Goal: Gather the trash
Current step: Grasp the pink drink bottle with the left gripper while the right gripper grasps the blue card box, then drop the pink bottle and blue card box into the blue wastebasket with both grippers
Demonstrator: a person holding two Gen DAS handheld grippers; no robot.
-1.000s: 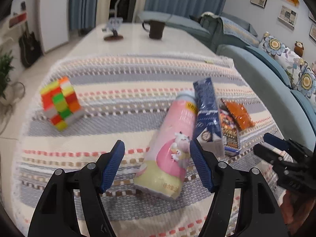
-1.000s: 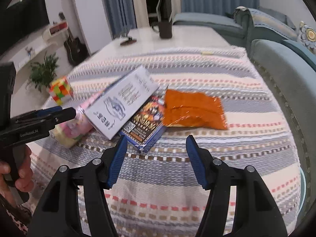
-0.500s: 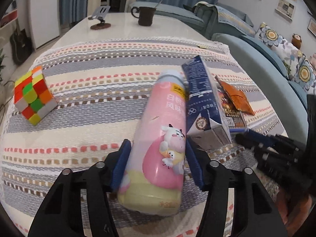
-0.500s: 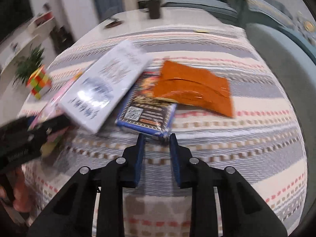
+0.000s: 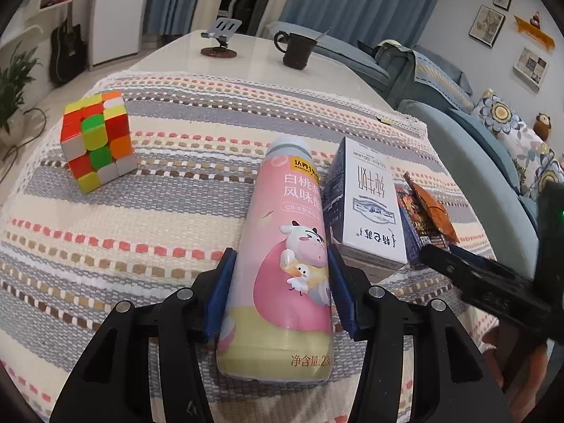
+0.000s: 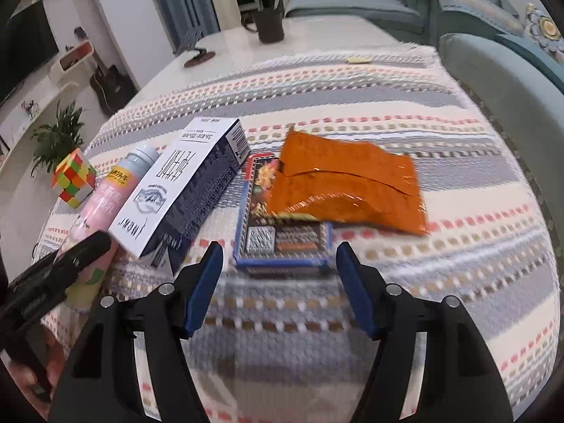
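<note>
Now your left gripper [image 5: 280, 289] has closed its fingers on the pink bottle [image 5: 285, 264], still lying on the worktop, so it's ready to lift. Your right gripper [image 6: 280, 283] has reopened, fingers apart before the blue packet [image 6: 282, 238].

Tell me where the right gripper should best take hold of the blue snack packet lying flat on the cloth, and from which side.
Probably its near short edge, approached low from the front. The blue snack packet lies flat, its far end under the orange wrapper, the milk carton close on its left. The right gripper stands open before that free edge.
</note>
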